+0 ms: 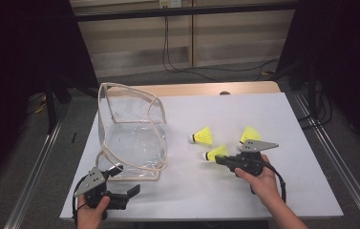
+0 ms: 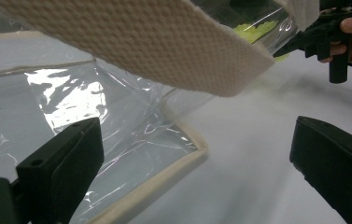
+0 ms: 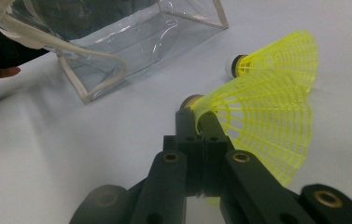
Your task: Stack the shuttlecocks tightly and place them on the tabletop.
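A clear plastic bag point(image 1: 132, 131) with cream trim stands open at the left of the white table top. Its woven handle strap point(image 2: 155, 42) crosses the top of the left gripper view. My left gripper point(image 1: 125, 180) is open by the bag's near corner, one jaw over the clear plastic point(image 2: 117, 121), nothing gripped. Three yellow shuttlecocks lie to the right of the bag. My right gripper point(image 1: 221, 160) is shut on the skirt of the nearest shuttlecock point(image 1: 216, 153) point(image 3: 257, 121). A second shuttlecock point(image 1: 201, 137) point(image 3: 276, 56) lies just beyond it, and a third shuttlecock point(image 1: 250, 134) sits behind the gripper's grey plate.
The white table top point(image 1: 263, 109) ends at a wooden edge point(image 1: 206, 89) at the back. Metal rails point(image 1: 330, 152) run along both sides, and cables lie on the floor beyond. Open board lies between the bag and the shuttlecocks.
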